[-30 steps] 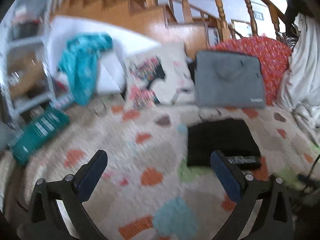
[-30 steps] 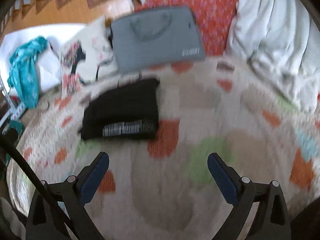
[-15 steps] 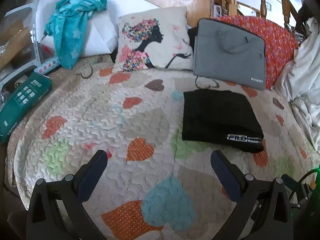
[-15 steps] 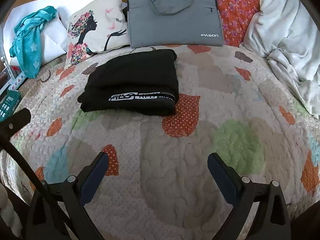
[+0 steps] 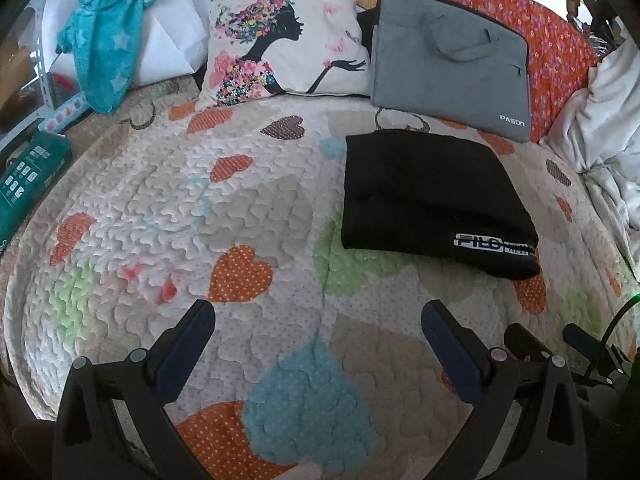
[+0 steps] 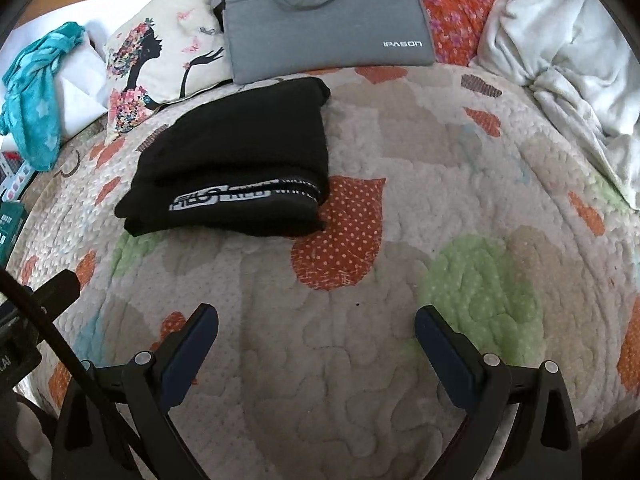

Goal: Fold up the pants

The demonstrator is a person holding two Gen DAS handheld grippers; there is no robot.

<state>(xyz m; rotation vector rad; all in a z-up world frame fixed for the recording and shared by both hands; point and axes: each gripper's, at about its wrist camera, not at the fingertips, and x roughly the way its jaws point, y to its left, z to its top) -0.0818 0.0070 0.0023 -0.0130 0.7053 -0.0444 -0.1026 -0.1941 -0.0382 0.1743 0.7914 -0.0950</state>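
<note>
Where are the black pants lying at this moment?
The folded black pants lie on the heart-patterned quilt, right of centre in the left wrist view and upper left in the right wrist view, just in front of the grey laptop bag.

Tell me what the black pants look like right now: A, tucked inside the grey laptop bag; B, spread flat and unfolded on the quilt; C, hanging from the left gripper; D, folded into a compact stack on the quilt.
D: the black pants lie as a layered folded stack on the quilt, in front of the grey laptop bag, with both grippers open and away from them.
</note>
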